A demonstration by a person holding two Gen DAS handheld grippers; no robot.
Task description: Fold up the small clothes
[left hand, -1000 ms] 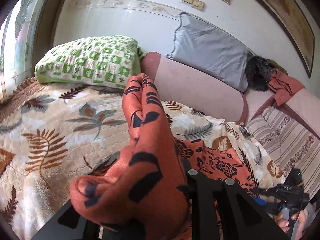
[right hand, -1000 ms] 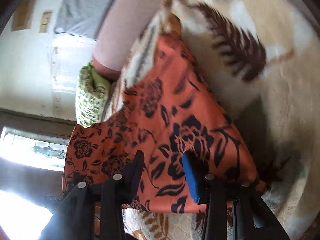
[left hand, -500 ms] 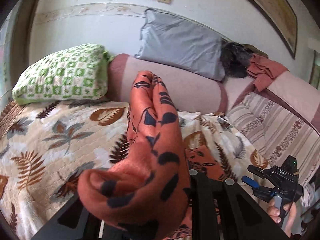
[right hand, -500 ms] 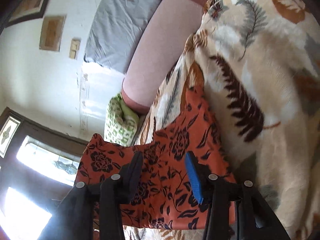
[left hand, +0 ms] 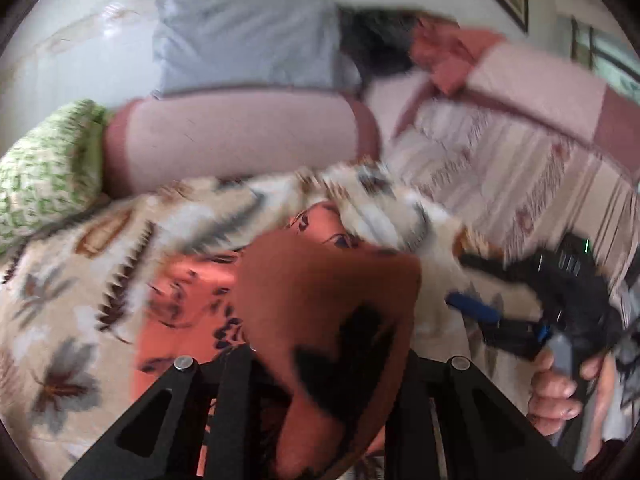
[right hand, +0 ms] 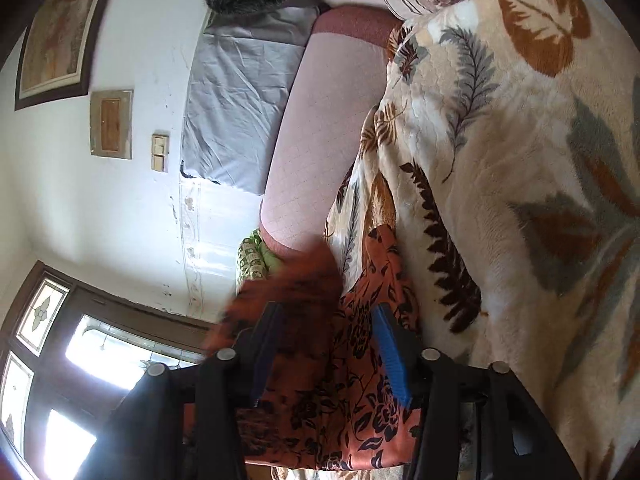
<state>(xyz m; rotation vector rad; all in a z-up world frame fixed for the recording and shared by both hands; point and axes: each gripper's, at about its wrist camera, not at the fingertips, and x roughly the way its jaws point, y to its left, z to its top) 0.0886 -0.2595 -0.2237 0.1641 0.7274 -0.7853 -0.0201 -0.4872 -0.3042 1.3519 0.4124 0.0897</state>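
the left claw (left hand: 316, 364) is gripping a bunched fold of the orange floral garment (left hand: 320, 312), which is draping over its fingers at 6 o'clock and blocking most of the near view. the rest of the garment is lying flat on the leaf-print blanket (left hand: 72, 320) toward 9 o'clock. in the right wrist view, the right claw (right hand: 332, 344) is standing open, its blue-padded fingers (right hand: 394, 356) straddling the garment's (right hand: 352, 408) edge without pinching it. farther off, at 12 o'clock, the pink bolster (left hand: 232, 136) and grey pillow (left hand: 248, 40) are sitting against the wall.

the risk, as i judge it: the carried fold is loosely bunched, so it could be landing skewed or slipping out of the left claw mid-swing, and with the right claw not holding, the flat layer could be dragging along and wrinkling.

compared with half a second ago, the left view is blurring with motion, the fold is hanging lower and closer over the flat part rather than standing tall, and the right claw is appearing nearer, at 3 o'clock.
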